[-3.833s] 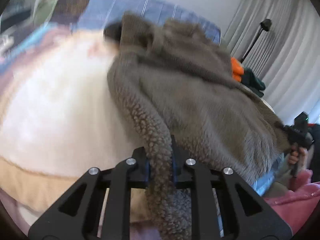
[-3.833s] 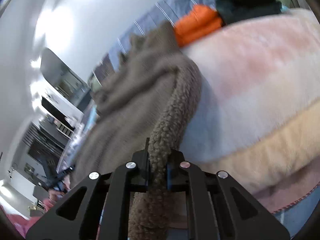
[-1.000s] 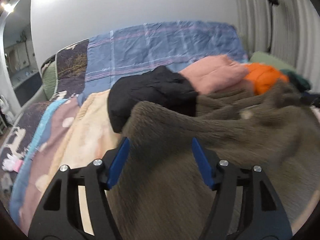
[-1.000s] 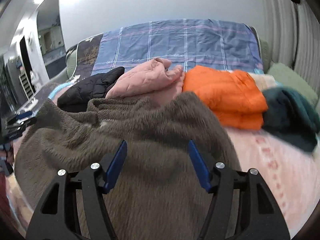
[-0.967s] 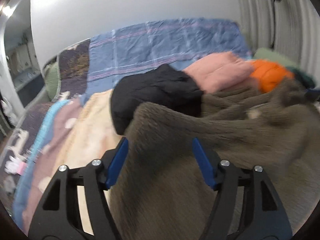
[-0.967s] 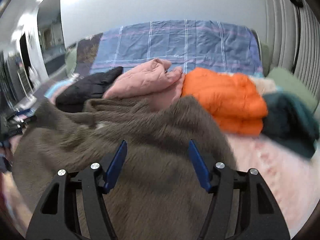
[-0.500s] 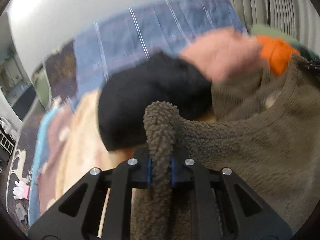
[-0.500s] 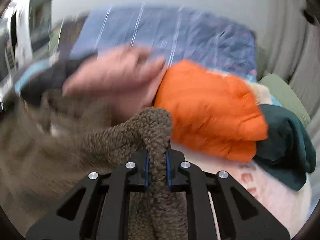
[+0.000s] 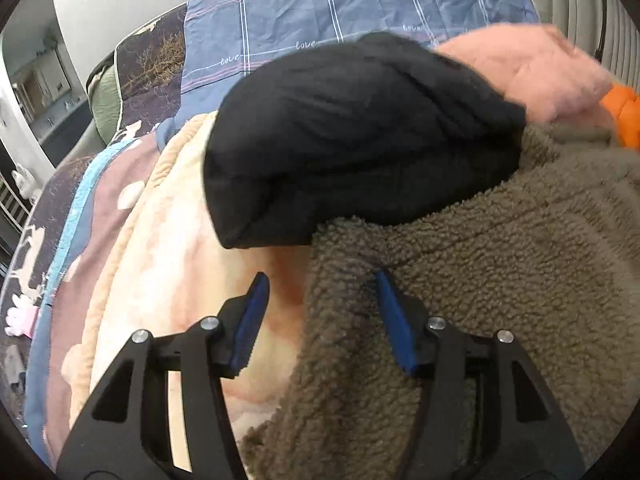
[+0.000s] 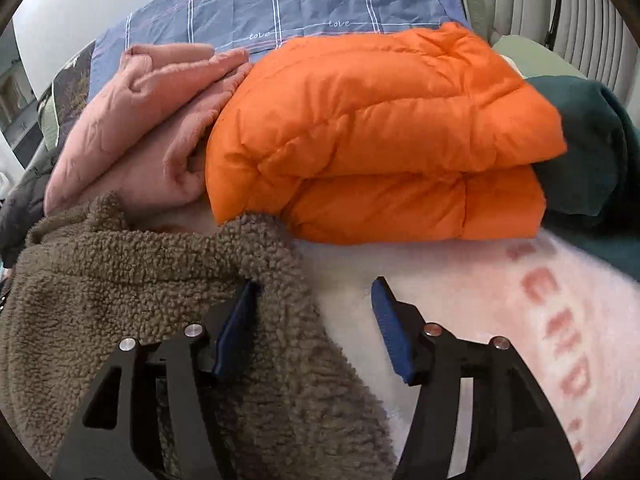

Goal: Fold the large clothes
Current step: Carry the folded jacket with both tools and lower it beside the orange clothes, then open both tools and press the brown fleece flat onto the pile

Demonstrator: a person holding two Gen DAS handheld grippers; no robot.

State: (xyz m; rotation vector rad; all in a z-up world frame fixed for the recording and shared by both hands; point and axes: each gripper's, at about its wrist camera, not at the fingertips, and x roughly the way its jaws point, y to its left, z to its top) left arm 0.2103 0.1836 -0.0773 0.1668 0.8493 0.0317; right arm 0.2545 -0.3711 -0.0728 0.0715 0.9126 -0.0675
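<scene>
A large brown fleece jacket (image 9: 500,280) lies on the bed, its far edge against the folded clothes. In the left wrist view my left gripper (image 9: 320,312) is open, jaws spread around the jacket's left corner, not clamping it. In the right wrist view the jacket (image 10: 140,300) fills the lower left, and my right gripper (image 10: 314,316) is open over its right corner, with the left finger (image 10: 236,328) resting on the fleece.
Folded clothes line the far side: a black jacket (image 9: 352,132), a pink garment (image 10: 132,120), an orange puffer jacket (image 10: 380,128) and a dark green one (image 10: 592,148). A pale blanket (image 10: 500,300) covers the bed. A blue checked cover (image 9: 340,12) lies behind.
Half a second ago both grippers were shut on the jacket's corners. Both have now opened and let the fleece go, and it lies next to the folded clothes.
</scene>
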